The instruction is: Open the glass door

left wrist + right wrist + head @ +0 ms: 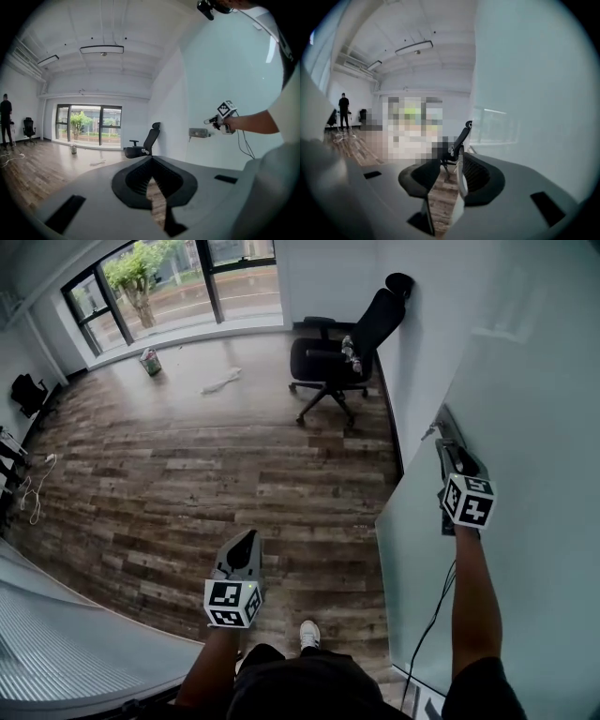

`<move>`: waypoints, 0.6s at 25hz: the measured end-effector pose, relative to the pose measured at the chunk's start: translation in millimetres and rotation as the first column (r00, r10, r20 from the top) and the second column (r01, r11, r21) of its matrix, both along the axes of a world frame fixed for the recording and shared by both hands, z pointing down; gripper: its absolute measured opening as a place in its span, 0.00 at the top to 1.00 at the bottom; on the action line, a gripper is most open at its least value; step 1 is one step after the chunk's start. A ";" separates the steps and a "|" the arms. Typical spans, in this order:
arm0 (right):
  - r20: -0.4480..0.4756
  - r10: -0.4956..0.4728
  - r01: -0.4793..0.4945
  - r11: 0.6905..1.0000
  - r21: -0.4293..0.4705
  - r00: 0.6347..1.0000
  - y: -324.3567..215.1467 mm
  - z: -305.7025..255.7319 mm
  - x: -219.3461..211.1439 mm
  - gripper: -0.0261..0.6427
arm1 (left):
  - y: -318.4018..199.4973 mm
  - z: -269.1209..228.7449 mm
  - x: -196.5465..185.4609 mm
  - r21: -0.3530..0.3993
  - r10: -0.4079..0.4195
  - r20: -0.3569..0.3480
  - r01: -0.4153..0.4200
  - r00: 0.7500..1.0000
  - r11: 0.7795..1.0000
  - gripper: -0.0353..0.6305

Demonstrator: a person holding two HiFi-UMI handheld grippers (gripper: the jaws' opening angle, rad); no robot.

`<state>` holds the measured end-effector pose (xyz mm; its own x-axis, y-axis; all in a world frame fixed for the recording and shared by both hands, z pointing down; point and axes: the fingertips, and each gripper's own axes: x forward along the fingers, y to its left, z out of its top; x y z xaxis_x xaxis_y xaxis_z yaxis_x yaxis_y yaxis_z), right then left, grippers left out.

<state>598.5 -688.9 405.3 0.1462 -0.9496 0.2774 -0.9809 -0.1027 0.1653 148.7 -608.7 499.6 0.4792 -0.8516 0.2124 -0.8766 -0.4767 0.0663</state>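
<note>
I hold the right gripper point(446, 448) up by the tall, pale, frosted glass door point(525, 409), which fills the right side of the head view. Its claw is spread wide and pinches nothing. It points near the small grey metal lock box point(198, 132) on the glass, I think because that is the part to grab and pull. A thin pale strip sits by one jaw, and I cannot tell what it is. The left gripper point(246, 542) hangs low over the brown wooden floor point(169, 484), tips pressed together and empty. I keep it out of the way so the door has room to swing.
</note>
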 end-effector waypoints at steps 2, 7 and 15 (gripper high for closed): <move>0.044 -0.024 0.021 0.998 0.065 0.999 31.5 -11.4 -22.8 0.78 | 10.0 -7.0 1.8 0.015 0.001 -0.015 -0.001 1.000 1.000 0.94; 0.161 -0.095 0.074 0.989 0.129 0.982 109.4 9.4 -91.7 0.94 | 40.9 -16.8 4.8 0.051 0.026 -0.003 -0.026 1.000 0.998 0.94; 0.238 -0.157 0.141 0.987 0.081 0.958 238.9 84.0 -215.2 0.94 | 123.1 -24.1 1.4 0.082 0.058 0.003 -0.058 0.998 0.995 0.94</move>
